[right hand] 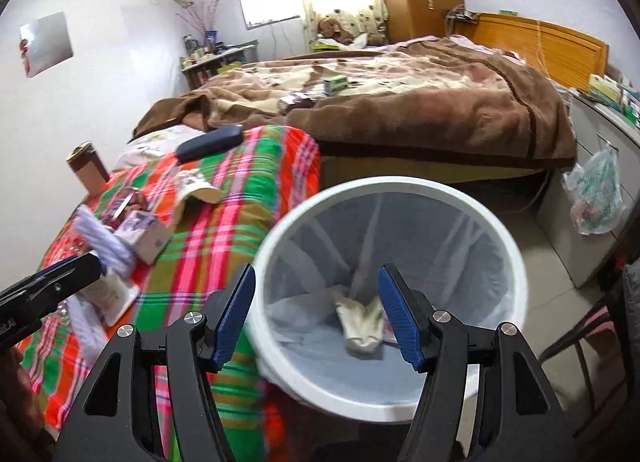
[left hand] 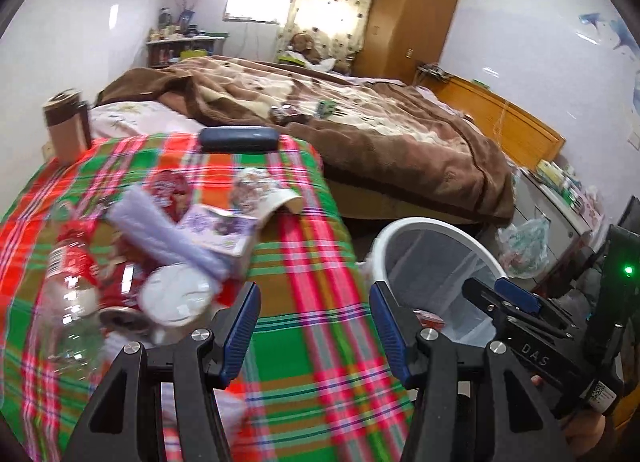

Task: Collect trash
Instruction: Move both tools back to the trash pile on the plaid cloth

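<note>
The trash sits in a loose pile on the left part of the plaid-covered surface (left hand: 304, 302): a clear plastic bottle (left hand: 72, 286) with a red label, a round white lid (left hand: 176, 294), a lilac wrapper (left hand: 168, 234), a small purple printed carton (left hand: 220, 230) and a tipped paper cup (left hand: 264, 194). The white bin (right hand: 400, 198) with a thin liner stands on the floor just beside the surface's right edge, and a crumpled pale wrapper (right hand: 360, 322) already lies at its bottom.

The left tongs (left hand: 314, 326) hang wide apart over bare cloth, just right of the pile, holding nothing. The right tongs (right hand: 318, 310) are likewise spread wide and empty, poised above the bin's mouth.

At the far end of the surface lie a dark blue case (left hand: 238, 138) and, in the corner, a brown thermos (left hand: 66, 126). Beyond is a bed with a brown blanket (left hand: 360, 122), with a green box (right hand: 336, 84) and a dark can lying on it. A plastic bag (right hand: 596, 190) hangs off a cabinet at right.
</note>
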The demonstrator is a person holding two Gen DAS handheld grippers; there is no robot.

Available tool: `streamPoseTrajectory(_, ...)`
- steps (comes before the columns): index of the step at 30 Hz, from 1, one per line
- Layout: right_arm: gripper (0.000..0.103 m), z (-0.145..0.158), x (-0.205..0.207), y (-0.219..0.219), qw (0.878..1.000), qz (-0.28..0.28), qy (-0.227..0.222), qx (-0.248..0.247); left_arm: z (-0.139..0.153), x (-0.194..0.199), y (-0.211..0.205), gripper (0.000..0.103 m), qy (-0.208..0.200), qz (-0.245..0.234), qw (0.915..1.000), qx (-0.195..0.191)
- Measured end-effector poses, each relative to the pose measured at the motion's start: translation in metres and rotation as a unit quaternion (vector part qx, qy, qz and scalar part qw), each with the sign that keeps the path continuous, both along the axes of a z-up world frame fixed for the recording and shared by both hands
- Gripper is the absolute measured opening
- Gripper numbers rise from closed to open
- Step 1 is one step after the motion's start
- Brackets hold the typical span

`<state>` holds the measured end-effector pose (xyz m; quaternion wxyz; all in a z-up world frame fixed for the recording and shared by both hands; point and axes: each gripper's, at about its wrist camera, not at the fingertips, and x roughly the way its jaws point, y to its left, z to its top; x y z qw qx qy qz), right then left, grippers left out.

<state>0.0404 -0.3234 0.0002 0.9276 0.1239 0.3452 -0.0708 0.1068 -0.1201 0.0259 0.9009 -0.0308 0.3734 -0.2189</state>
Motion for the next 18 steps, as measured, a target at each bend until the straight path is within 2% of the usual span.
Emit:
streamPoseTrajectory(8,0.065,0.001,0.013,0.038,0.999,0.047,-0.008,-0.002,-0.001,-0.003,0.058,0.056,-0.002,0.058,0.9983,-0.003)
streamPoseTrajectory(18,0.065,-0.002,0.026,0.087,0.993,0.116,-0.008,0.01,-0.007,0.001,0.124,0.057,0.005,0.133,0.9911,0.0)
